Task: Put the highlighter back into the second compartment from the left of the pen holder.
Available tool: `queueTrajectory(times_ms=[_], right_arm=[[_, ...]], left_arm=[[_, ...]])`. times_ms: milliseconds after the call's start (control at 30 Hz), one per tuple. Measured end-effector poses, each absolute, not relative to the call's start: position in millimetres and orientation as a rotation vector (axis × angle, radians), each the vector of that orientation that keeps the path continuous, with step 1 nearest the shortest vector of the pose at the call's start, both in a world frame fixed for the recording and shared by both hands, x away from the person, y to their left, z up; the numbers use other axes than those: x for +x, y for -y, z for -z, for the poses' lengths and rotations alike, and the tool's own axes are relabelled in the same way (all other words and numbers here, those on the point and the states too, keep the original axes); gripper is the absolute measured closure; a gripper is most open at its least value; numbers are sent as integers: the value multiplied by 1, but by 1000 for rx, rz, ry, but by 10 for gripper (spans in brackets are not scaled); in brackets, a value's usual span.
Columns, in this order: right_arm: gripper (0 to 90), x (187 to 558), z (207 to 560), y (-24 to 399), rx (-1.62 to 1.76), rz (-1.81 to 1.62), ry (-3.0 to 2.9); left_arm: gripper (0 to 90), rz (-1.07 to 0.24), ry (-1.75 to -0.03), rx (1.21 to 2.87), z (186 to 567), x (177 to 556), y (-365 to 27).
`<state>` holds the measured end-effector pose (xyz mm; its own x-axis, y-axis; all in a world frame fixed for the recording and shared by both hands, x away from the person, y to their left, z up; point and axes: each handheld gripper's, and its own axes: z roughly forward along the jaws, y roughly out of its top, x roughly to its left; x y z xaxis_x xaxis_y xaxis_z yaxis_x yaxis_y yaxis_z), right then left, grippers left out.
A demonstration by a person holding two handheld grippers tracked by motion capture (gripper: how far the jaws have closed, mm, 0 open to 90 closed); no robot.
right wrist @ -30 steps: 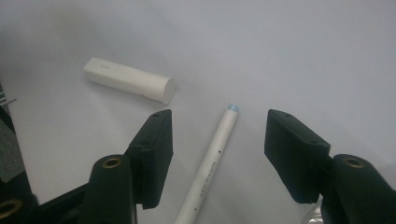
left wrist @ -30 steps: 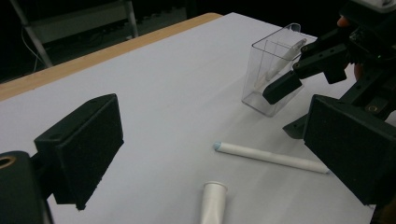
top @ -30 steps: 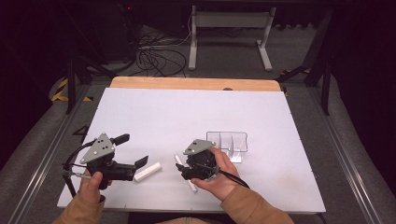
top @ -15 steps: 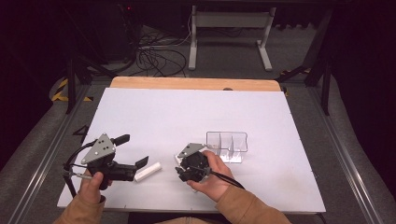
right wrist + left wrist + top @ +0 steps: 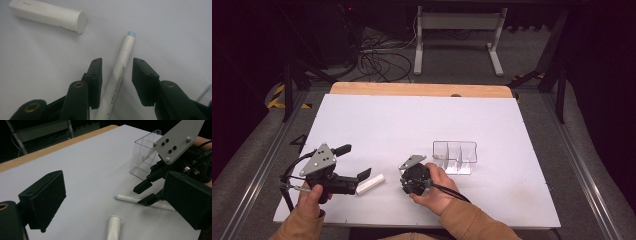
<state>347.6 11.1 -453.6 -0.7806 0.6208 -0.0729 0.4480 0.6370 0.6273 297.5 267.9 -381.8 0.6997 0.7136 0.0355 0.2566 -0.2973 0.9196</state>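
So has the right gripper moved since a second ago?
Yes. In the high view the right gripper has tipped down toward the white pen and sits lower against the clear holder. Its jaws have been closing, the pen between them but not yet pressed.

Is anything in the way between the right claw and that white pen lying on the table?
Nothing visible. The right claw already straddles the pen, its jaws have just been closing, and a gap shows on either side of the barrel. The white cap lies apart, off to the side.
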Motion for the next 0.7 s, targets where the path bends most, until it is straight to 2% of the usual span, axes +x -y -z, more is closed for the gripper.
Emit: queueTrajectory(times_ms=[700], right_arm=[[751,346,464,-18,1067,-856,-2514]], left_arm=[[59,-549,-757,1873,383,298,-267]])
